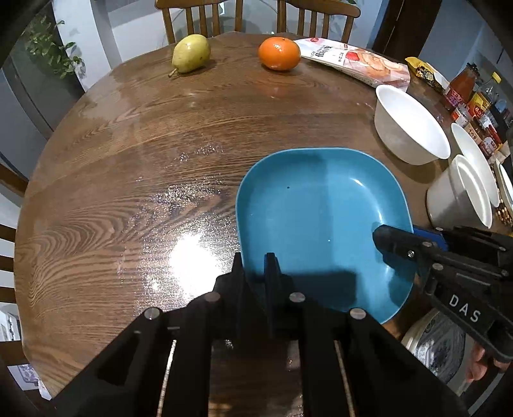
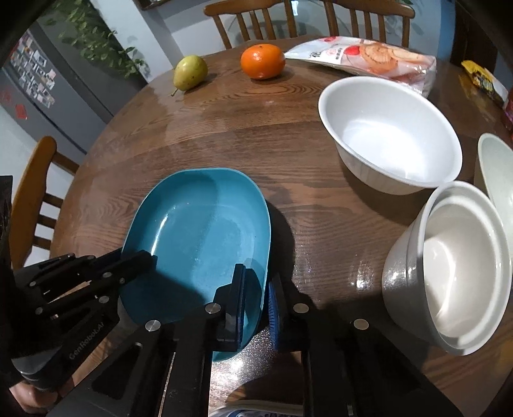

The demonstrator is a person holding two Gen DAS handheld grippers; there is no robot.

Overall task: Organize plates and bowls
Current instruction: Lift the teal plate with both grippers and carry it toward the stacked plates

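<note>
Blue plate (image 1: 320,221), glossy, rounded-square, on wood-grain round table (image 1: 128,192), clamped at opposite rims by left gripper (image 1: 256,266) and right gripper (image 2: 256,288). Beside it: smooth white bowls (image 2: 391,134), one nested pair tilted. Lettering: "DAS", "GenRobot.AI" on black gripper bodies.

My left gripper (image 1: 256,266) covers the near rim of the blue plate (image 1: 320,208) at the bottom centre of the left view, and my right gripper (image 2: 256,288) hides the plate's lower right rim in the right view. At the right edge of the left view the white bowls (image 1: 465,189) are cut off, and the bottles (image 1: 474,102) behind them carry labels too small to read. A patterned dish (image 1: 436,346) at lower right is half hidden under my right gripper. The chairs (image 2: 253,19) along the top are cropped.
</note>
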